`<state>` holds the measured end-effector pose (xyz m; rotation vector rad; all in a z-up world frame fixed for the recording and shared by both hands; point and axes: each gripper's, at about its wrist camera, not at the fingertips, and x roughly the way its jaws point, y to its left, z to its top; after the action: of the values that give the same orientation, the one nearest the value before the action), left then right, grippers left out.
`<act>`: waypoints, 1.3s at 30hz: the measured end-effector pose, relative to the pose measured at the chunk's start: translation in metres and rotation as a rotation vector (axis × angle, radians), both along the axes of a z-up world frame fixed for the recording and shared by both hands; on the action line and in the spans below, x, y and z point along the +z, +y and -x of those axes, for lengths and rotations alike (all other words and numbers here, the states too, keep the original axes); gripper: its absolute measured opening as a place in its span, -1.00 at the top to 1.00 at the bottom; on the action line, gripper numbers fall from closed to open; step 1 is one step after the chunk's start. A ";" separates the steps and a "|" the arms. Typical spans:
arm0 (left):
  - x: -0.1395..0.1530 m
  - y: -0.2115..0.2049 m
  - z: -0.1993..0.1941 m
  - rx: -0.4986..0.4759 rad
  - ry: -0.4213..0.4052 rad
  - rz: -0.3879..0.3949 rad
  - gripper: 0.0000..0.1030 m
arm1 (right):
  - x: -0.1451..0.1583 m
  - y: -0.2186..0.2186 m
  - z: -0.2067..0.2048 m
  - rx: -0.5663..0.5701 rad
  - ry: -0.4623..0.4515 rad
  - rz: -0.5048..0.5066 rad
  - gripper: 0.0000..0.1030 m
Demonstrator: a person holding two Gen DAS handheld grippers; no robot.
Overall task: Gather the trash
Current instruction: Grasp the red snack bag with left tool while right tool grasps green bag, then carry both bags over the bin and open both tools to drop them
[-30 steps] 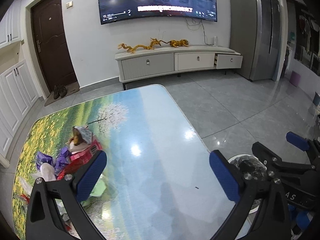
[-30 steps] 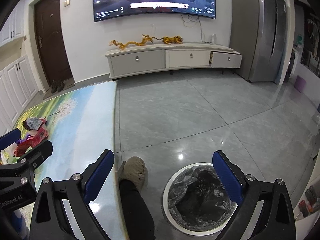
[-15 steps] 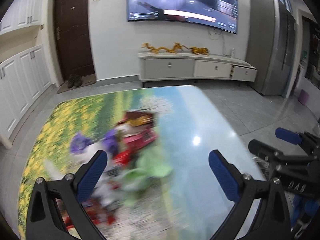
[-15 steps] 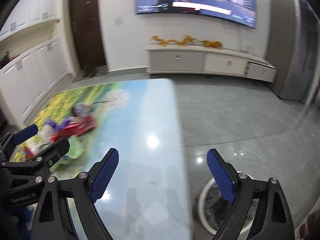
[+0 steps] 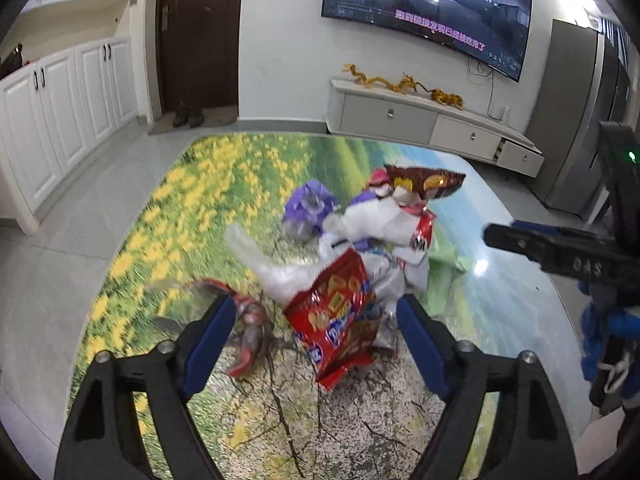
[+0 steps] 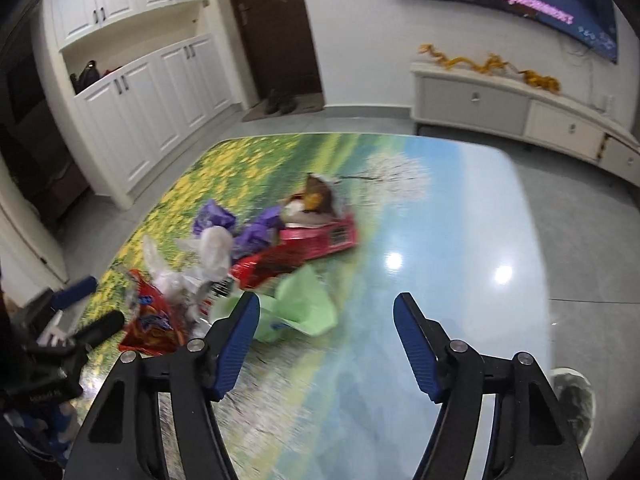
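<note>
Red snack bag stands upright, long axis near-vertical.

Glossy table top: printed landscape of yellow flowers, green meadow, pale blue sky.
Crinkled red snack bag: yellow and blue print.
Crumpled purple wrapper.
Crumpled light-green paper sheet.
Brown foil snack bag: yellow markings.
</note>
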<state>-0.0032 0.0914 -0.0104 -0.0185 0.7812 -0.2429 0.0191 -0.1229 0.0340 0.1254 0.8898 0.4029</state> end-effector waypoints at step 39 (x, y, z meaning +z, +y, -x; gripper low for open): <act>0.042 -0.046 0.013 -0.153 -0.046 0.062 0.85 | 0.002 -0.087 0.044 -0.044 -0.026 -0.194 0.65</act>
<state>-0.0158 0.0451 0.0314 -0.0115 0.7298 -0.4111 -0.0252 -0.2098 0.0359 0.3164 0.8202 0.4487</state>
